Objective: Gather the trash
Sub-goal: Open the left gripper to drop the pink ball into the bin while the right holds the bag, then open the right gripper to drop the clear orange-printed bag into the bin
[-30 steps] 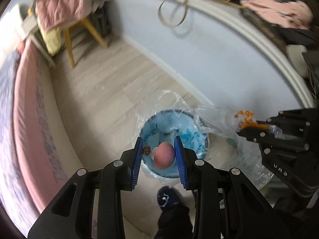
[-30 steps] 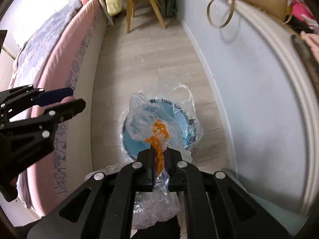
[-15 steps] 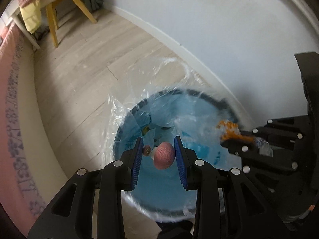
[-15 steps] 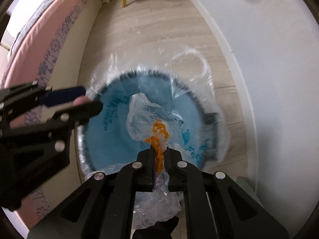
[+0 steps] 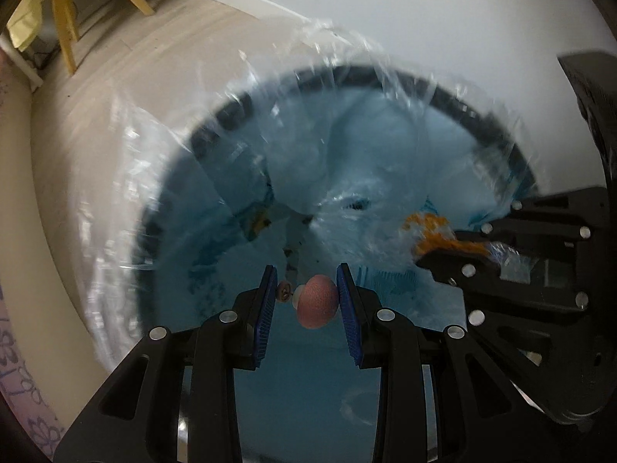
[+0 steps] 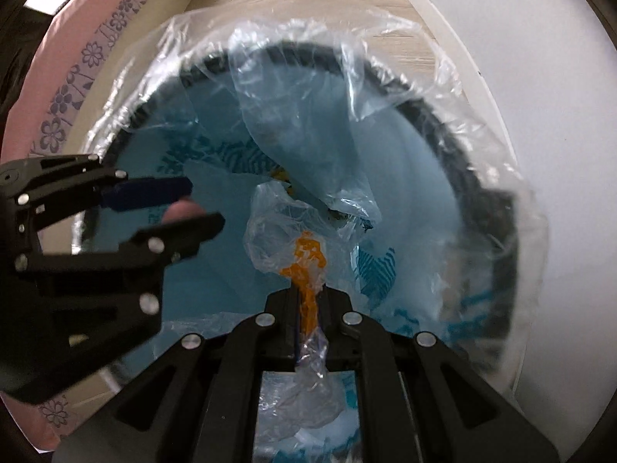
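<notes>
Pinching a pink ball (image 5: 317, 306) and clear wrapper (image 6: 293, 239), both tools overhang the lined bin (image 6: 478, 177).

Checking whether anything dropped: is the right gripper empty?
No, the right gripper pinches a clear plastic wrapper with orange print.

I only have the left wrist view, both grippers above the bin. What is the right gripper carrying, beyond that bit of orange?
Observer: The right gripper is shut on a crumpled clear plastic wrapper with orange print.
Operator: Does the wrapper hang over the bin?
Observer: Yes, it dangles over the mouth of the bin, which has a clear liner draped over its rim.
Operator: And how does my left gripper look from there?
Observer: The left gripper is at the left, over the bin's edge, with the pink ball showing between its fingers.
</notes>
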